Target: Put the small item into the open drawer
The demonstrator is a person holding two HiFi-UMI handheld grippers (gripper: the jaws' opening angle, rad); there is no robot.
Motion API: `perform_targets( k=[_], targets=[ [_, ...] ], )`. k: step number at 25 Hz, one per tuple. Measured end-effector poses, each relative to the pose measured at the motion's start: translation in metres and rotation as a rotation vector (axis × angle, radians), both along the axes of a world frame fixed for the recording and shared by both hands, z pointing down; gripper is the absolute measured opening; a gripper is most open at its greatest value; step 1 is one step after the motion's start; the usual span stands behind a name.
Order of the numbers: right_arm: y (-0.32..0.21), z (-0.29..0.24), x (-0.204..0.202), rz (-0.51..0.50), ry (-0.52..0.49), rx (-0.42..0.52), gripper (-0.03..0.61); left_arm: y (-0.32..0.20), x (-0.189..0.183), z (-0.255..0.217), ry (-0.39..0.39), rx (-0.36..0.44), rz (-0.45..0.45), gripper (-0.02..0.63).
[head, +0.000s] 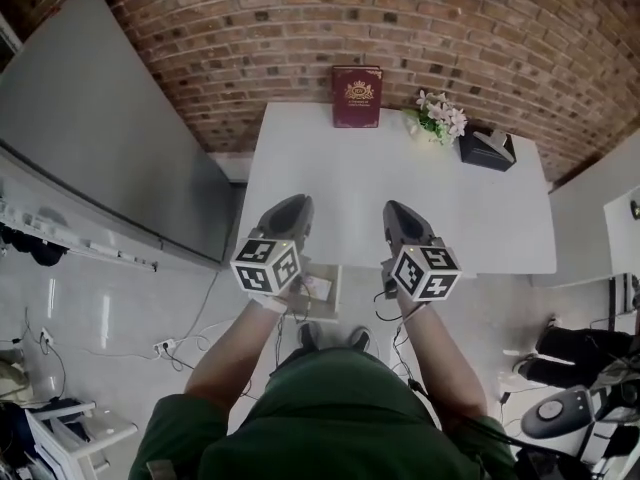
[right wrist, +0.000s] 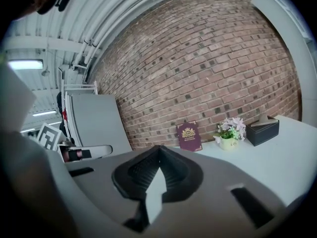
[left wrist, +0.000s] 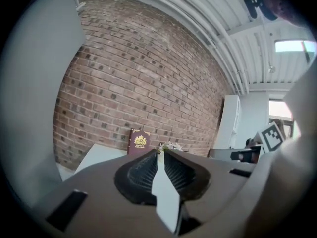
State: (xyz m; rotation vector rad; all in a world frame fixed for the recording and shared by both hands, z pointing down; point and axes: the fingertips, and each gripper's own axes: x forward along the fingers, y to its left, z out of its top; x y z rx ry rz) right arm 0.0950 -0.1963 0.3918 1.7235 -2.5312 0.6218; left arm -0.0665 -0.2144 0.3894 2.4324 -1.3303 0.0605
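Red book [head: 357, 96] stands at the white table's [head: 500, 218] far edge. Left gripper [head: 296, 204] barely open, right gripper [head: 394, 210] closed, both empty.

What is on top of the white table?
A dark red book, a flower pot and a black tissue box. The left gripper and right gripper hide part of its near side.

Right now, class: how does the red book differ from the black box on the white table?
The book is dark red with a gold crest; the tissue box is black. The book stands upright by the brick wall; the tissue box lies flat. Both sit at the far edge of the table.
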Motion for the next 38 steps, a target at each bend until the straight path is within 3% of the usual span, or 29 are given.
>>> perform_targets(
  k=[7,14,27,38],
  targets=[
    [0.002,-0.048,0.005,0.012,-0.020,0.089,0.003,0.008,0.021,-0.056,-0.012,0.136,0.054,0.018],
    [0.005,-0.094,-0.004,-0.002,0.025,0.210,0.003,0.012,0.033,-0.090,-0.106,0.273,0.072,0.012],
    [0.018,-0.129,-0.023,-0.038,0.172,0.366,0.003,0.020,0.023,-0.098,-0.175,0.371,0.036,0.012],
    [0.024,-0.136,-0.030,-0.035,0.121,0.375,0.003,0.031,0.024,-0.106,-0.220,0.459,0.052,0.012]
  ],
)
